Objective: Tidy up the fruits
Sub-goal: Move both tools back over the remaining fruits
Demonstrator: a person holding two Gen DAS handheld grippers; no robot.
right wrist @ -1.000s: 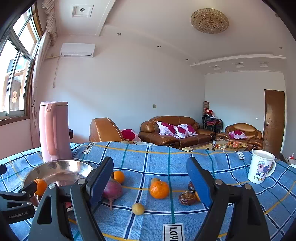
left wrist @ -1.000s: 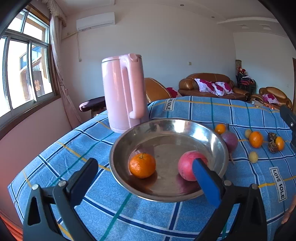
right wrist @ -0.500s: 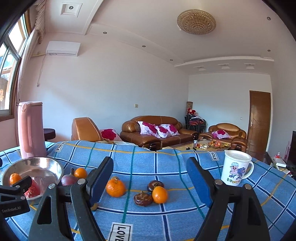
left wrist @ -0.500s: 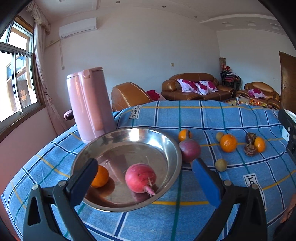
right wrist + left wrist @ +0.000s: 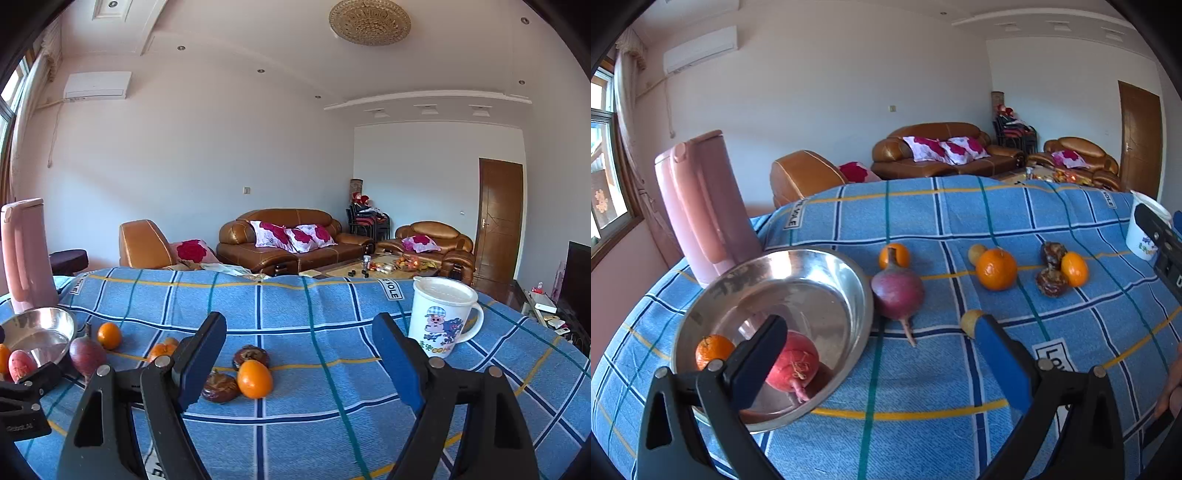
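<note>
We are seeing both grippers, left gripper (image 5: 882, 358) and right gripper (image 5: 299, 354), gaping empty; only the right view is showing the whole mug (image 5: 441, 317), lower right.

The worktop (image 5: 923, 435) wears a blue checked cloth. On it, in the left wrist view: a steel bowl (image 5: 857, 295) at 9 o'clock, a pink kettle (image 5: 701, 206) behind it at 10, a purple beet (image 5: 897, 291) touching the bowl's rim, oranges (image 5: 996, 268) and dark fruits (image 5: 1051, 282) towards 2, a white mug (image 5: 439, 317) at 3.
</note>
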